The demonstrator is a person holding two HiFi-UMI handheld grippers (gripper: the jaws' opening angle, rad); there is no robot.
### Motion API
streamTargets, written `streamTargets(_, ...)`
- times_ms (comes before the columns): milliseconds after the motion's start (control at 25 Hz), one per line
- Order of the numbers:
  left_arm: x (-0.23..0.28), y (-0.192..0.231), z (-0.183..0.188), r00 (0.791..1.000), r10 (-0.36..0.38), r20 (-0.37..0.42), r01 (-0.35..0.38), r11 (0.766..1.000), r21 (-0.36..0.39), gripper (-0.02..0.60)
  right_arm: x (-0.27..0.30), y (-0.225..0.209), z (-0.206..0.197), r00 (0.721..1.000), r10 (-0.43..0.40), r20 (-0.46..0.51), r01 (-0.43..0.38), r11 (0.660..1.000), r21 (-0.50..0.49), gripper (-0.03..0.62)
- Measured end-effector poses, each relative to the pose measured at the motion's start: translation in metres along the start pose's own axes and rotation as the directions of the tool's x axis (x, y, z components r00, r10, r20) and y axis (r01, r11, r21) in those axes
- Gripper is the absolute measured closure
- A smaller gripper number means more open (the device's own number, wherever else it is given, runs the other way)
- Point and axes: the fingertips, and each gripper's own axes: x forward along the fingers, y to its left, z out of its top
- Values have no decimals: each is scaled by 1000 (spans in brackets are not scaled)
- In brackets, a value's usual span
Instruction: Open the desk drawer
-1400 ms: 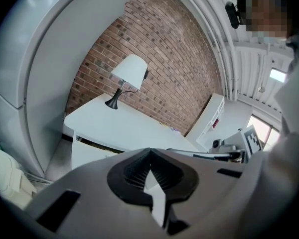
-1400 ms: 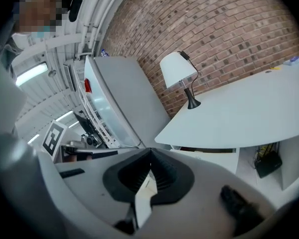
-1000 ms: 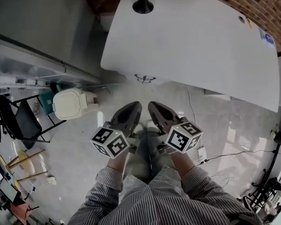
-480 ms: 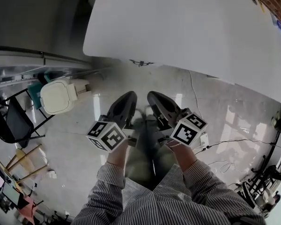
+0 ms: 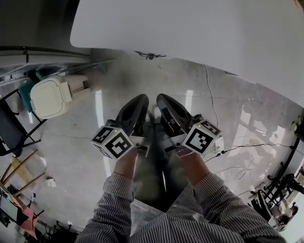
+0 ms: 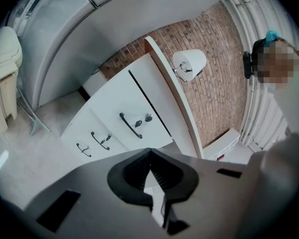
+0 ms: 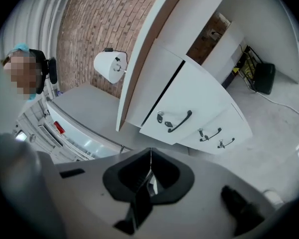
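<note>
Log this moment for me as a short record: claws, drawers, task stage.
left claw: shut, empty, facing the drawers
right claw: shut, empty, beside the left one
desk drawers: three, dark handles, all appear closed
desk: white, ahead of both claws
task stage: no handle touched yet

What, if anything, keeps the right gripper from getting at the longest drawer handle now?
Probably nothing, so yes: no object stands between the right gripper and the longest drawer handle, but it hangs well short of it with jaws shut.
</note>
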Motion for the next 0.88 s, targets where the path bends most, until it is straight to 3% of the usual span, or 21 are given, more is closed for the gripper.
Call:
streamTargets(280,9,24,-4,999,33,24,-33,999,-25,571,4,-33,-1,997,-13,76,0,987,163,577)
streamTargets(640,39,31,14,999,-30,12,30,999,-12,569,20,-60,22,983,-23,184,-20,974,227,574)
streamTargets(760,46,26,20,996,-83,10,84,996,-24,566,28,-61,28,979,-22,204,-28,970,240,506)
streamTargets(880,51,23,25,993,-114,31,115,992,-41,551,33,-61,30,977,-17,213,-37,968,248,490)
